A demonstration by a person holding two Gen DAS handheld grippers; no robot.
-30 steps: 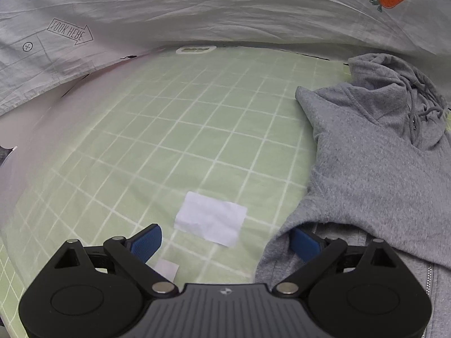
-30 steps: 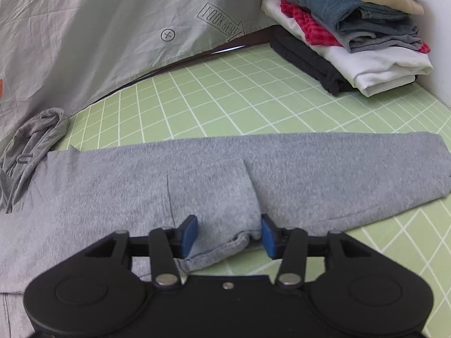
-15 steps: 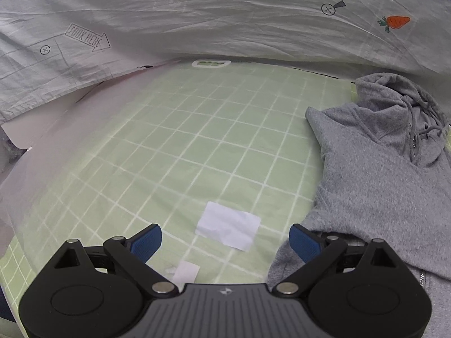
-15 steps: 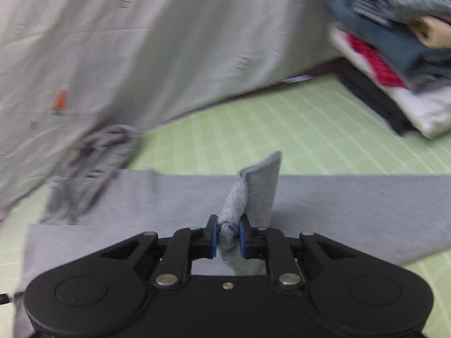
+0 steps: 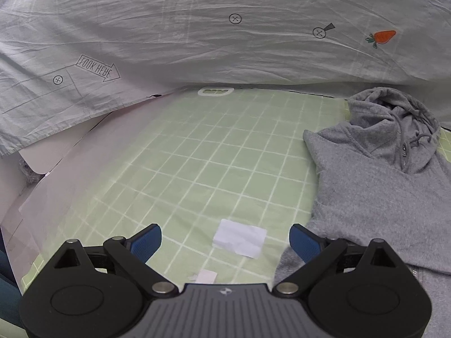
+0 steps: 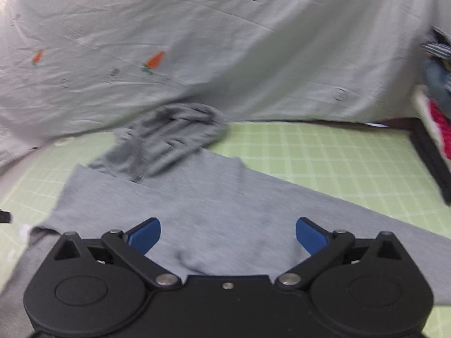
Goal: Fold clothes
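A grey zip hoodie (image 5: 380,191) lies flat on the green grid mat (image 5: 211,155), its hood (image 5: 394,112) bunched at the far end. In the right wrist view the hoodie (image 6: 225,197) spreads under my right gripper (image 6: 227,224), and one long part stretches off to the right. That gripper's jaws are opening and stand wide; the cloth lies below them and no pad presses on it. My left gripper (image 5: 224,233) is open over the mat, with its right finger just above the hoodie's left edge.
A white paper patch (image 5: 239,238) and a smaller white scrap (image 5: 207,276) lie on the mat by the left gripper. A pale printed sheet (image 5: 225,42) hangs behind. A stack of folded clothes (image 6: 434,98) stands at the far right.
My right gripper shut on a fold of the hoodie, lifted it and carried it left, then let go; its jaws now stand wide. The left gripper rose a little and stayed open.
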